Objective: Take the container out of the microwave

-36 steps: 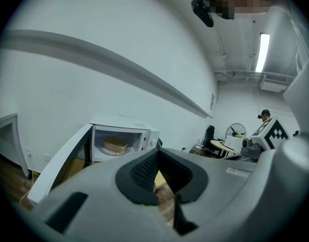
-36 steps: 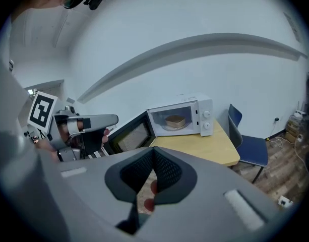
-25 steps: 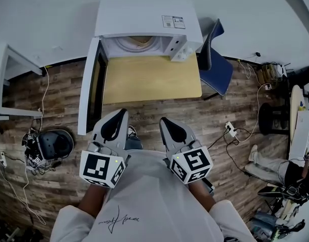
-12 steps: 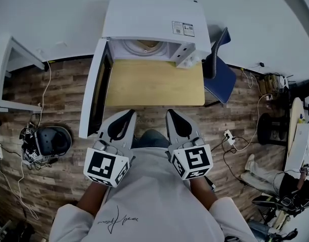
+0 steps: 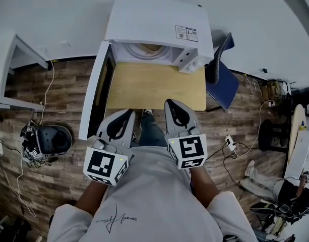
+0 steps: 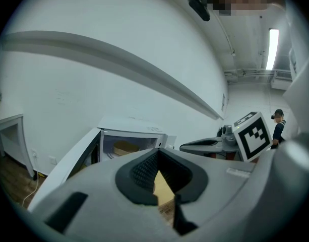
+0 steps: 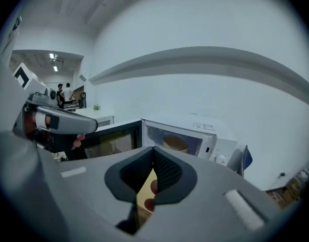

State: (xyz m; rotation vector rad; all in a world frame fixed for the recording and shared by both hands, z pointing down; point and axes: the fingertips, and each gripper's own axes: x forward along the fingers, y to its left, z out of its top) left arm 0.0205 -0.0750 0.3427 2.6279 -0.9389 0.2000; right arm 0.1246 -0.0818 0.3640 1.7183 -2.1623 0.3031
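Note:
A white microwave (image 5: 154, 24) stands at the back of a wooden table (image 5: 154, 87), its door (image 5: 94, 97) swung open to the left. A tan container (image 5: 151, 48) sits inside the cavity, also seen as the container (image 6: 125, 147) in the left gripper view and the container (image 7: 175, 143) in the right one. My left gripper (image 5: 128, 113) hangs short of the table's near edge, jaws shut and empty. My right gripper (image 5: 170, 103) reaches just over that edge, tips together, nothing in it. Both point at the microwave (image 7: 194, 125) from well away.
A blue chair (image 5: 222, 82) stands right of the table. A white desk (image 5: 13, 74) is at the left. A dark helmet-like thing with cables (image 5: 51, 140) lies on the wooden floor at left, and a power strip with cords (image 5: 230, 130) at right.
The microwave and table have come closer in the head view. My right gripper has moved forward past the table's near edge and rolled a little; the left has stayed in place.

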